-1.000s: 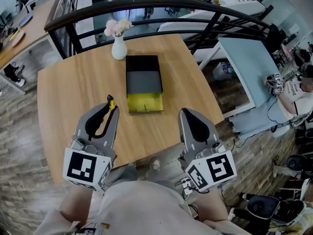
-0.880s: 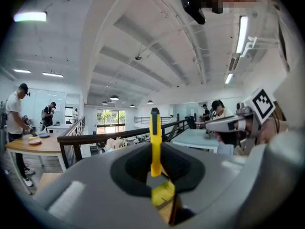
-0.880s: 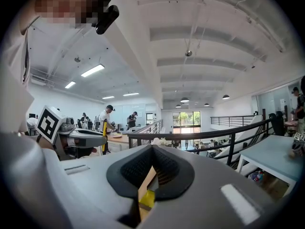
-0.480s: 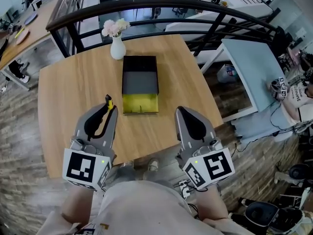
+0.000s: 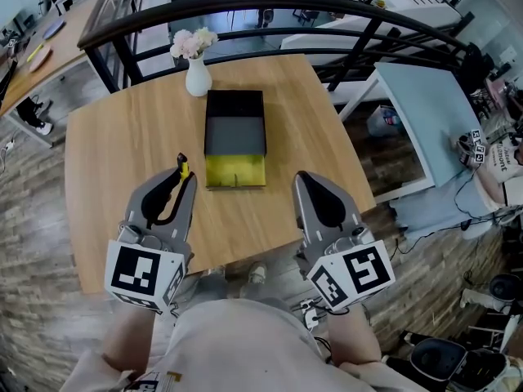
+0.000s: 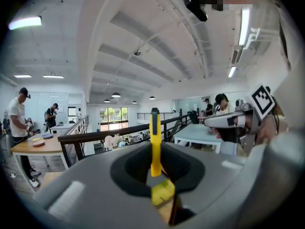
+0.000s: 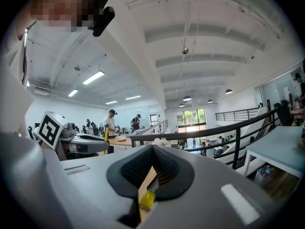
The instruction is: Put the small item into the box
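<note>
Little was changed since a second ago: both tools were kept above the near edge of the counter. The left tool was clamped on the yellow small item, short of the box. The right tool was closed with nothing held.

In the head view, only the tip of the yellow item shows past the left claw; the rest is buried between its closed jaws. The box's black sleeve covers the far part of its yellow drawer. The near edge of the surface is hidden under the left claw and the right claw.
</note>
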A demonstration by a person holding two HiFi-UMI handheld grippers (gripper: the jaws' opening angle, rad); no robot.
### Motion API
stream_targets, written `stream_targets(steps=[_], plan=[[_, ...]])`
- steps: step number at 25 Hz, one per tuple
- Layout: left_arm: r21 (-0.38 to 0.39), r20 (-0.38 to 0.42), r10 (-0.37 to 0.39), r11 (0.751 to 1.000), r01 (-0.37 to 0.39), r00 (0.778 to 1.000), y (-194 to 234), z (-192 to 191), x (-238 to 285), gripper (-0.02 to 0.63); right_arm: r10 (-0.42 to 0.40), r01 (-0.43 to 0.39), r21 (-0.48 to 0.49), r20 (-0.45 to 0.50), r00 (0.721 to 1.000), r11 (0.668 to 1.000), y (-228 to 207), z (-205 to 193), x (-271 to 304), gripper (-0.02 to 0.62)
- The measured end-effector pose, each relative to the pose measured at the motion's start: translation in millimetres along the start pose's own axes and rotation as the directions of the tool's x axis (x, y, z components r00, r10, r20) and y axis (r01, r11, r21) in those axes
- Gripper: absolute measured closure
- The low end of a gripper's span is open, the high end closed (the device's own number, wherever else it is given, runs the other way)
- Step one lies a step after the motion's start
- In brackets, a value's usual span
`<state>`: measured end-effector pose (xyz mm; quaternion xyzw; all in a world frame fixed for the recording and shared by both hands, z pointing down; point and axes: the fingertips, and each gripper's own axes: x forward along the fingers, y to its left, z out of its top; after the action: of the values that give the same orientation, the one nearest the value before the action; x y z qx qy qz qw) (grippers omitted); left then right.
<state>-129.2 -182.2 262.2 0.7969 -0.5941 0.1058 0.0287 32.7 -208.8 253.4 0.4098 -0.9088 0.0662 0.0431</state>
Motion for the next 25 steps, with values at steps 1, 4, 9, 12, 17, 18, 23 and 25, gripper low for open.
stream_targets(steps=[1,4,9,12,17,18,23,25], plan=[[0.011,-0.013,-0.003,1.0,0.003,1.0,-0.9,-2.5,3.3,0.557,0.001,-0.001,-0.001,0.0,1.0,1.0,-1.2,-0.3,0.1,0.597],[0.047,-0.074,-0.006,0.999,0.01,0.997,2.8,-11.0,17.9,0.557,0.001,-0.001,-0.005,-0.004,1.0,1.0,-4.4,-0.2,6.6,0.597],[0.094,-0.2,-0.047,0.993,0.067,0.979,10.4,-35.3,56.6,0.557,-0.002,0.002,-0.002,-0.019,1.0,1.0,-11.9,-8.4,28.6,0.597],[0.104,-0.261,-0.083,0.988,0.114,0.962,10.0,-52.9,80.2,0.557,-0.004,0.004,0.007,-0.034,0.999,1.0,-18.1,-17.4,40.2,0.597],[0.119,-0.345,-0.141,0.974,0.193,0.928,4.1,-83.0,118.6,0.557,-0.005,0.007,0.023,-0.062,0.998,1.0,-31.6,-30.7,60.0,0.597],[0.121,-0.365,-0.155,0.97,0.211,0.918,2.8,-90.7,126.2,0.557,-0.005,0.007,0.028,-0.065,0.998,1.0,-33.7,-33.8,64.7,0.597],[0.151,-0.482,-0.193,0.943,0.298,0.855,-6.6,-134.2,157.0,0.557,0.001,0.003,0.047,-0.096,0.995,0.999,-45.2,-56.9,85.7,0.597],[0.149,-0.516,-0.206,0.934,0.324,0.831,-13.4,-153.7,169.8,0.557,0.004,0.002,0.056,-0.113,0.994,0.998,-53.0,-68.0,91.9,0.597]])
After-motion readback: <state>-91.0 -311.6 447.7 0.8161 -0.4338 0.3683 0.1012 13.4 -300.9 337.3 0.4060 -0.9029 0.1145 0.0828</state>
